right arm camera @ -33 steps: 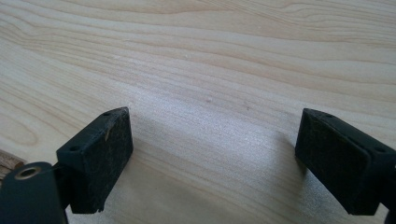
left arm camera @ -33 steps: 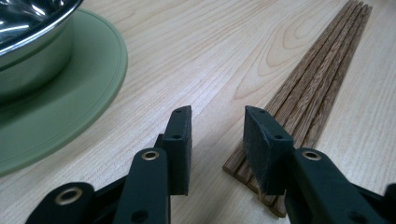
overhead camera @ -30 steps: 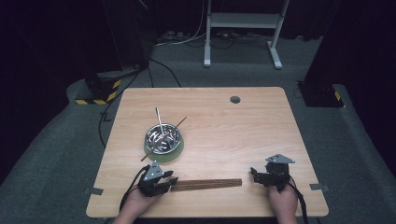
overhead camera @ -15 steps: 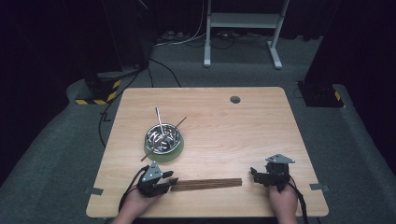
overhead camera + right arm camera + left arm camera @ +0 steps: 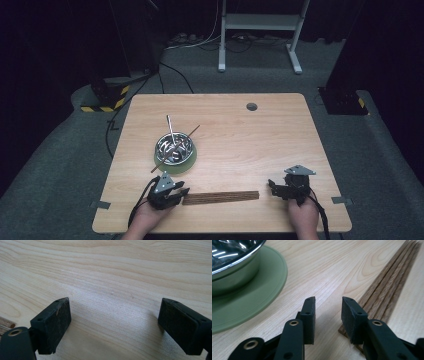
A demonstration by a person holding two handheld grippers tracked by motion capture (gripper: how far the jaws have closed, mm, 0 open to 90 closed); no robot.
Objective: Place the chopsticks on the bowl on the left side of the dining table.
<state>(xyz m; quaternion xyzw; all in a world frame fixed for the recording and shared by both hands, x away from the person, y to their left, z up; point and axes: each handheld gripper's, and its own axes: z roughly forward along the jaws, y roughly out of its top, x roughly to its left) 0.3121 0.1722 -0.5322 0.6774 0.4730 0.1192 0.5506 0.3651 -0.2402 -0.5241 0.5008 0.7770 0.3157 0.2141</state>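
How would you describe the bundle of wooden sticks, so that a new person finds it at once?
Look at the wooden table, along its near edge between the two grippers. The bundle of wooden sticks lies flat there, dark brown and side by side. Unlike the sticks leaning in the metal bowl, these rest directly on the tabletop.

The table (image 5: 240, 135) is lit evenly from above, and the room around it is very dark. Glare shines on the steel bowl (image 5: 229, 255). The close views are soft at the bottom edge.

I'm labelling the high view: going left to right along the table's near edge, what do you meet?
Left hand-held gripper → bundle of wooden sticks → right hand-held gripper.
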